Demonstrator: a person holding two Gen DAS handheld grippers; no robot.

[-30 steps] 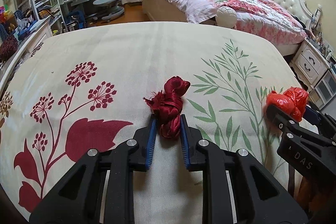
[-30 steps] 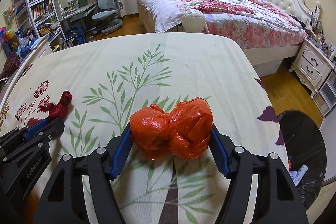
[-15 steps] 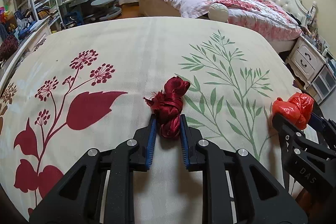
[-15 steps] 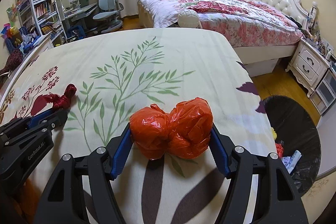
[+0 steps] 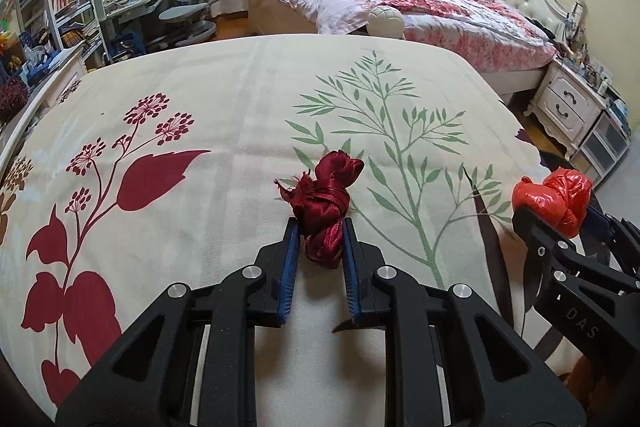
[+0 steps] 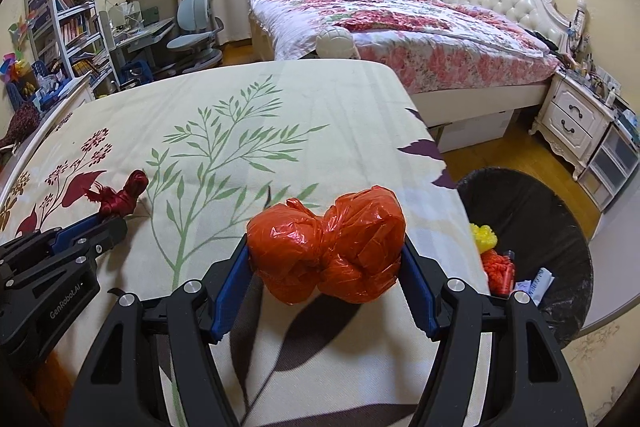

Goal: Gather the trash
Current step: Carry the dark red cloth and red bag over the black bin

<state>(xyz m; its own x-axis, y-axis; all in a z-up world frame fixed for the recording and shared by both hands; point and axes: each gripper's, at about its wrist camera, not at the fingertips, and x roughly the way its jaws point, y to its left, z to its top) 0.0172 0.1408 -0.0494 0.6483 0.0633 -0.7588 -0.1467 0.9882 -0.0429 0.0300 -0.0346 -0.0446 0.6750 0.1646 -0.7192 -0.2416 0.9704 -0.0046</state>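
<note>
Crumpled orange plastic bag (image 6: 326, 249), dark red ribbon bundle (image 5: 326, 211)

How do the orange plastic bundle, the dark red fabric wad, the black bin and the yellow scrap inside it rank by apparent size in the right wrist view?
1. black bin, partly cut off by the bed
2. orange plastic bundle, though it is nearest the camera
3. dark red fabric wad
4. yellow scrap, close to the wad, so the last two are unsure
</note>
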